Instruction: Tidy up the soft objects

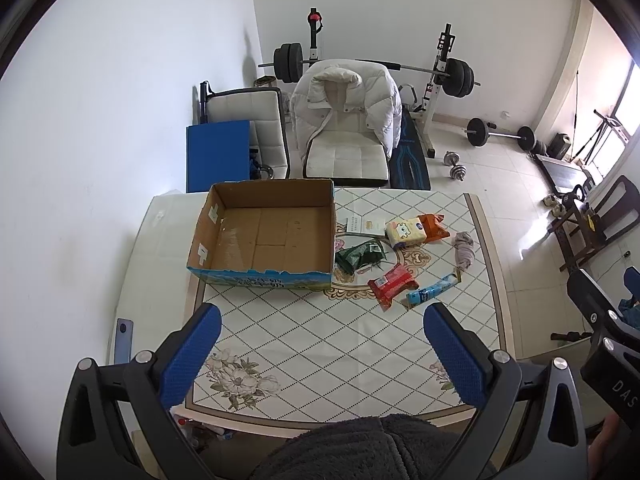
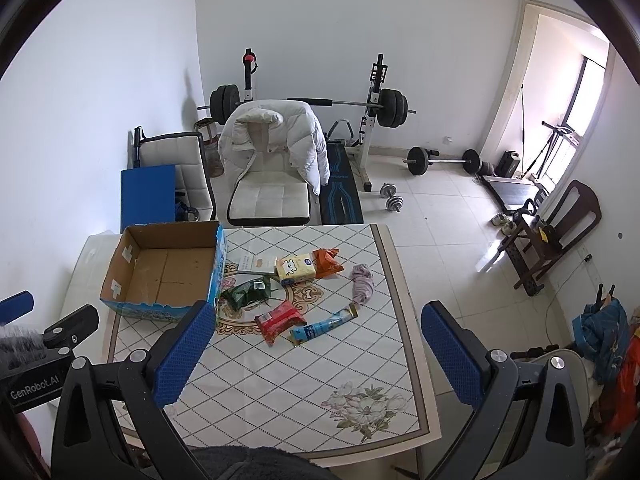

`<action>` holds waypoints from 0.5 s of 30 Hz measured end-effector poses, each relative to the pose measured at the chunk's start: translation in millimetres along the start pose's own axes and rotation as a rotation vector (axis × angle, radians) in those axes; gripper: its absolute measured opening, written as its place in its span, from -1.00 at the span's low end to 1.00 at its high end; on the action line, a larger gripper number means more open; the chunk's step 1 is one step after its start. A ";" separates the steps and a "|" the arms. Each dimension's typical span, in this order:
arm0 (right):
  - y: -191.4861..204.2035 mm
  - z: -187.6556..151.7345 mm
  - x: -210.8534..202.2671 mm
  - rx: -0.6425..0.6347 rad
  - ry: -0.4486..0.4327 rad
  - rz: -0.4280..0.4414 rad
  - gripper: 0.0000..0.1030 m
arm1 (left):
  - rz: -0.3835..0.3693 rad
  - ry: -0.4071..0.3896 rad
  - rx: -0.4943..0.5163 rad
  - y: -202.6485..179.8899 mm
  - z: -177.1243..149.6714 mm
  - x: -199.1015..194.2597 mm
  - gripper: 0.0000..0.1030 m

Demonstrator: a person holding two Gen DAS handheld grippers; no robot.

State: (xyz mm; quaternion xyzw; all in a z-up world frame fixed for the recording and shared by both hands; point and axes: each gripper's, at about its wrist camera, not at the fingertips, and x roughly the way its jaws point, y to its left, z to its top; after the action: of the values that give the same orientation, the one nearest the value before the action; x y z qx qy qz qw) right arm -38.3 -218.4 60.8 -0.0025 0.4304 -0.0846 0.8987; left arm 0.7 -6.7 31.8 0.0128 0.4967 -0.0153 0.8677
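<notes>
An empty open cardboard box [image 1: 276, 236] [image 2: 168, 272] stands on the table's far left. To its right lie soft items: a green packet [image 1: 358, 256] [image 2: 248, 292], a yellow tissue pack [image 1: 405, 233] [image 2: 296, 269], an orange packet [image 1: 434, 226] [image 2: 328, 263], a red packet [image 1: 392, 285] [image 2: 278, 320], a blue tube [image 1: 432, 290] [image 2: 324, 326] and a grey sock [image 1: 464, 250] [image 2: 362, 282]. My left gripper [image 1: 322, 354] is open and empty above the near table. My right gripper [image 2: 320, 354] is open and empty, held near and right.
The tiled-pattern table [image 1: 320, 340] has its right edge near the sock. A white card [image 1: 362, 224] lies behind the packets. A white chair with a jacket [image 1: 346, 120] and a weight bench stand beyond the table. A dark chair [image 2: 556, 236] stands at right.
</notes>
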 end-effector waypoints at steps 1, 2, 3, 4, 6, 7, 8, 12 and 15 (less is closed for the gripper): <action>0.0 -0.7 0.5 0.001 -0.001 0.000 1.00 | 0.000 0.000 0.001 -0.1 -0.6 0.1 1.00; 0.5 -0.5 0.5 -0.001 -0.001 0.000 1.00 | -0.001 -0.001 0.001 0.1 -1.3 0.2 1.00; -0.6 -0.8 0.5 0.000 0.000 0.000 1.00 | -0.002 -0.002 0.001 -1.0 -0.6 0.3 1.00; -0.8 -0.8 0.5 0.002 0.000 0.001 1.00 | 0.001 -0.003 0.002 -0.5 -1.0 0.2 1.00; -0.4 -0.9 0.6 0.001 0.001 -0.002 1.00 | -0.002 -0.005 0.002 -1.4 -1.2 1.0 1.00; -2.3 -1.1 0.9 0.004 0.001 -0.001 1.00 | -0.002 -0.006 0.003 -1.6 -3.0 0.8 1.00; -3.4 -1.1 1.1 0.006 0.001 0.000 1.00 | -0.001 -0.007 0.002 -2.0 -2.9 1.1 1.00; -4.1 -1.0 0.9 0.004 0.002 -0.003 1.00 | -0.006 -0.007 0.001 -1.9 -5.8 0.9 1.00; -4.5 -2.9 0.9 0.005 -0.002 -0.004 1.00 | -0.009 -0.009 0.000 -2.2 -6.6 1.4 1.00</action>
State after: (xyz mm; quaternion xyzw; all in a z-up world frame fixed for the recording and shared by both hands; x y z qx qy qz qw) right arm -40.6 -222.8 58.6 -0.0011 0.4292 -0.0875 0.8990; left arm -4.4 -8.7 27.2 0.0103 0.4929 -0.0193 0.8698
